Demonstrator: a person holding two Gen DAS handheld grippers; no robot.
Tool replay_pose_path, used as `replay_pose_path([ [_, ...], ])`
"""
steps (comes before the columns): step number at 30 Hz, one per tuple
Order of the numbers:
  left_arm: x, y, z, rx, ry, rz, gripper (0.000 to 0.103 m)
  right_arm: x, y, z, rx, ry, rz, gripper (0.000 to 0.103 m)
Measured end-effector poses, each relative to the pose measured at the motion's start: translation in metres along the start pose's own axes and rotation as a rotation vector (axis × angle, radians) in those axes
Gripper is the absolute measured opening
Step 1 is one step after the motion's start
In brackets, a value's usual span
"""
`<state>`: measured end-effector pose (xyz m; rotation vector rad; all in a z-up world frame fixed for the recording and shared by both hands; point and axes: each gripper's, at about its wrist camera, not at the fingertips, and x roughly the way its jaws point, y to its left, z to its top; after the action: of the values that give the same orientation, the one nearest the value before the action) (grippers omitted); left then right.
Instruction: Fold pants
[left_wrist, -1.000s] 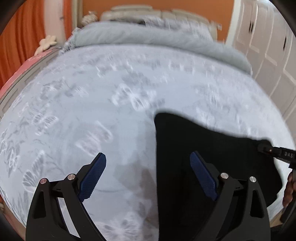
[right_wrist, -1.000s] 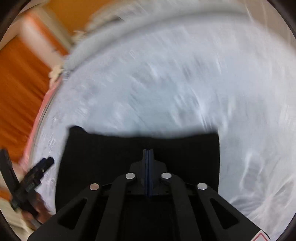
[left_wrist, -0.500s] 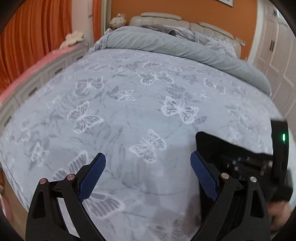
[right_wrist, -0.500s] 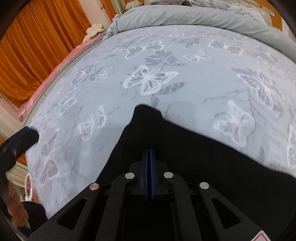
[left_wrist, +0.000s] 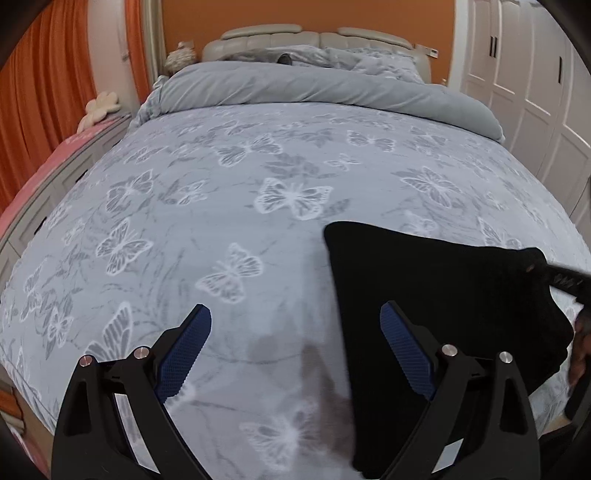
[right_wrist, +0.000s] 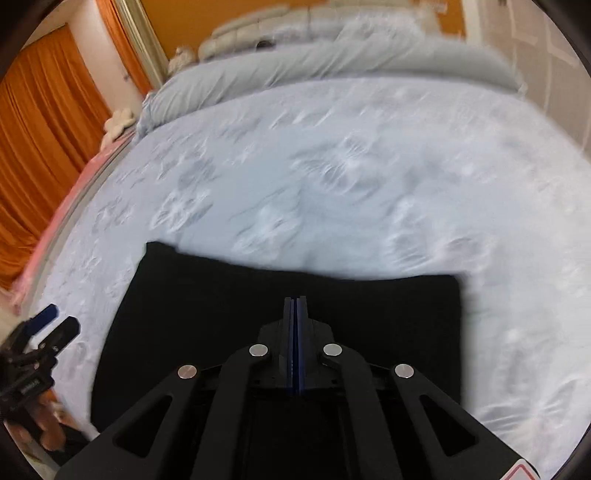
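- Black pants (right_wrist: 295, 295) lie folded into a flat dark block on the bed (left_wrist: 258, 229), at its near end, on the bedspread (left_wrist: 221, 192), which is grey with a white butterfly print.
- Right gripper (right_wrist: 295, 306): blue pads pressed together, nothing visibly caught between the tips. It points down at the pants, which spread out under and ahead of it; their far edge runs straight across just beyond the tips.
- Whether the tips touch the cloth I cannot tell; this view is smeared by motion.
- Left gripper (left_wrist: 295, 332): jaws spread wide, empty, hanging over bare bedspread. The pants sit to its right, their left edge passing under and beside the right-hand finger (left_wrist: 406, 350).
- From the left wrist view, the right gripper shows as a dark bar at the pants' far right corner, right on the cloth edge.
- From the right wrist view, the left gripper sits well off to the left of the pants, with part of the person's hand (right_wrist: 48, 424) below it.
- Beyond both grippers: rolled grey duvet (left_wrist: 314, 88) across the far end, padded headboard (left_wrist: 314, 37) behind it.
- Orange curtains (left_wrist: 40, 85) to the left, white wardrobe doors (left_wrist: 535, 74) to the right.
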<state>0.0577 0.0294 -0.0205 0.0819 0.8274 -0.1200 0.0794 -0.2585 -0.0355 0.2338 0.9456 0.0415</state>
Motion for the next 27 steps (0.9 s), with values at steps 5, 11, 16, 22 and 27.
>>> replay_pose_path([
  [5,0.009,-0.032,-0.002,0.043,0.008,-0.001,0.091,0.005,-0.057,-0.006,0.169,0.046,0.004,0.000],
  [11,0.021,-0.056,-0.010,0.101,0.029,0.008,0.091,-0.046,-0.046,-0.026,0.033,-0.018,0.006,0.006],
  [16,0.018,-0.056,-0.019,0.087,0.060,-0.058,0.091,-0.062,-0.060,-0.066,0.055,0.026,0.031,0.051],
  [22,0.021,-0.048,-0.039,0.063,0.141,-0.116,0.092,-0.048,-0.062,-0.098,0.050,0.098,0.098,0.051],
  [27,0.014,-0.047,-0.037,0.075,0.104,-0.103,0.092,-0.068,-0.048,-0.087,0.024,0.014,0.153,0.014],
])
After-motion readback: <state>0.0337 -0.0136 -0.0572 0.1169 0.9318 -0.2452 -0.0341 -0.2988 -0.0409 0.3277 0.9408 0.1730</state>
